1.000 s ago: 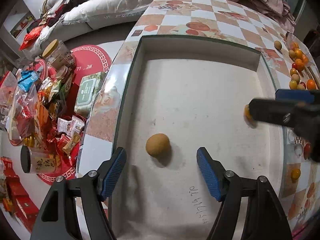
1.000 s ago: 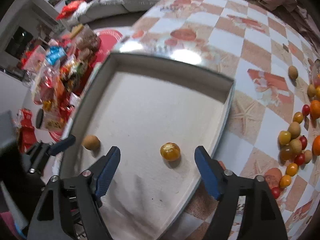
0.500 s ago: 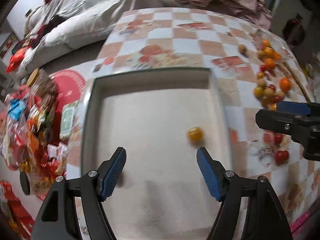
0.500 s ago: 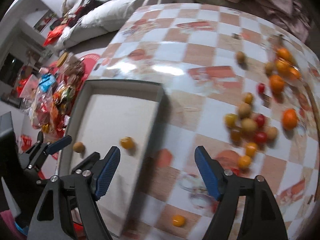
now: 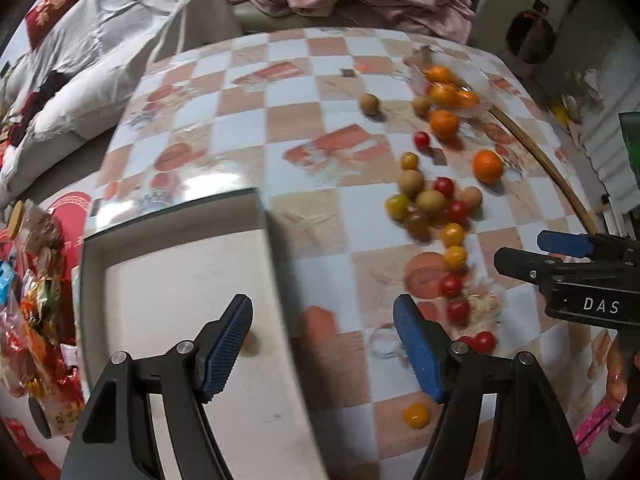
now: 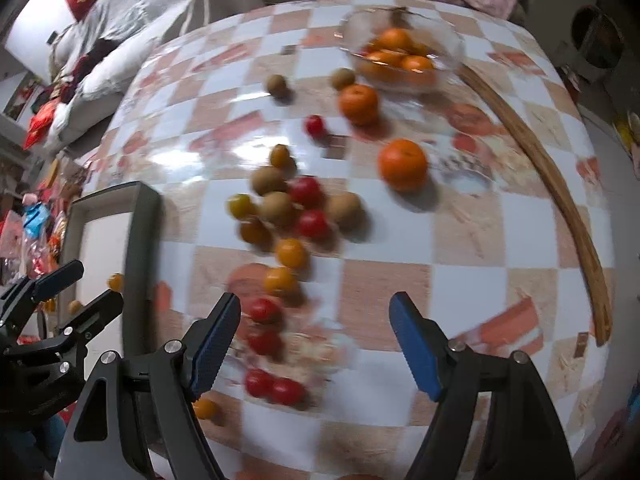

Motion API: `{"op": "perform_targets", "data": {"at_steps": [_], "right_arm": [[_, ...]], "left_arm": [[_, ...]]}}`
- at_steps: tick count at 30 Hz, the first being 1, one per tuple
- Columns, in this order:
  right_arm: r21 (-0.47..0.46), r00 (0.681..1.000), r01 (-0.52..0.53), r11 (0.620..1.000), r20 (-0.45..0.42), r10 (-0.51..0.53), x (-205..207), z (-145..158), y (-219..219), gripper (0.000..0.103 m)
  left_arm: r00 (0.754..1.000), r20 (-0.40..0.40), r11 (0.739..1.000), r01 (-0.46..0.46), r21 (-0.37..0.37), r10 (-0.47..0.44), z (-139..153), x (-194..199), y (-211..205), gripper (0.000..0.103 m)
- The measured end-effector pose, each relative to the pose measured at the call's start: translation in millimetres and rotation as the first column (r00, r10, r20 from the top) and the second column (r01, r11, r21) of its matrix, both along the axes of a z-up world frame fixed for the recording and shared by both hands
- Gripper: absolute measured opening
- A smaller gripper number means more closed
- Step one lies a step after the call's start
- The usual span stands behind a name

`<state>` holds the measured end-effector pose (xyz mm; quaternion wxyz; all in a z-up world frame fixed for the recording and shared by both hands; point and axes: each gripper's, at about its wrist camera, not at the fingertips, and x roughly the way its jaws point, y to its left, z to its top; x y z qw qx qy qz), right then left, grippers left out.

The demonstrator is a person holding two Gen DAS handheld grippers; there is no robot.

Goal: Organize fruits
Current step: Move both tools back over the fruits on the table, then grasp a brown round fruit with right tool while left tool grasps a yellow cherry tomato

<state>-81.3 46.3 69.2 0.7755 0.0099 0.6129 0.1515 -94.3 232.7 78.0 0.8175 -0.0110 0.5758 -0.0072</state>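
Note:
My left gripper (image 5: 323,344) is open and empty, above the right rim of the white tray (image 5: 280,280). My right gripper (image 6: 314,346) is open and empty, above the checkered table near red tomatoes (image 6: 262,340). A cluster of small yellow, red and brown fruits (image 6: 288,208) lies mid-table; it also shows in the left wrist view (image 5: 432,204). Loose oranges (image 6: 402,164) lie beyond it. A glass bowl (image 6: 452,46) holds oranges at the far side. Two small fruits (image 6: 115,281) lie in the tray (image 6: 140,220).
A long wooden stick (image 6: 560,192) lies along the table's right side. Snack packets (image 5: 36,320) are piled on the floor to the left. A sofa with bedding (image 5: 100,60) stands behind the table. One yellow fruit (image 5: 416,415) sits near the table's front edge.
Both grippers have swung right, from over the tray to over the table and the fruit cluster. Both have stayed open and empty.

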Motion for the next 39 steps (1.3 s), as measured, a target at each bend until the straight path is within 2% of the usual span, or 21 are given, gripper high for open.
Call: {"op": "perform_targets", "data": {"at_steps": [5,10,15,24,31,34,39], "right_arm": [[-0.001,0.999,0.031,1.000,-0.011,-0.031,0,-8,-21,0.080],[0.004,0.999,0.040,0.999,-0.009,-0.040,9,-15,-27,0.079],[-0.003,1.000,0.012,1.000,-0.005,-0.012,17,-23,-29,0.059],[-0.020,0.996,-0.088,0.996,0.014,0.089,29,-38,-15,0.054],[-0.031,0.990,-0.125,0.992,0.061,0.126,41,-39,-4,0.053],[-0.027,0.990,-0.122,0.992,0.073,0.124,49,-38,-2,0.048],[-0.006,0.989,-0.129,0.992,0.075,0.129,57,-38,2,0.039]], "left_arm": [[0.999,-0.029,1.000,0.019,-0.004,-0.019,-11,-1,-17,0.074],[0.999,-0.030,0.999,0.011,0.035,-0.010,-21,15,-24,0.074],[0.998,-0.054,0.999,-0.007,0.043,0.009,-41,36,-25,0.074],[0.999,-0.048,0.999,-0.009,0.054,0.011,-64,59,-31,0.074],[0.999,-0.026,0.999,-0.020,0.042,0.021,-68,76,-29,0.074],[1.000,-0.019,1.000,-0.022,0.020,0.023,-69,84,-29,0.074],[1.000,-0.001,0.999,-0.002,0.036,0.002,-69,91,-37,0.074]]}}
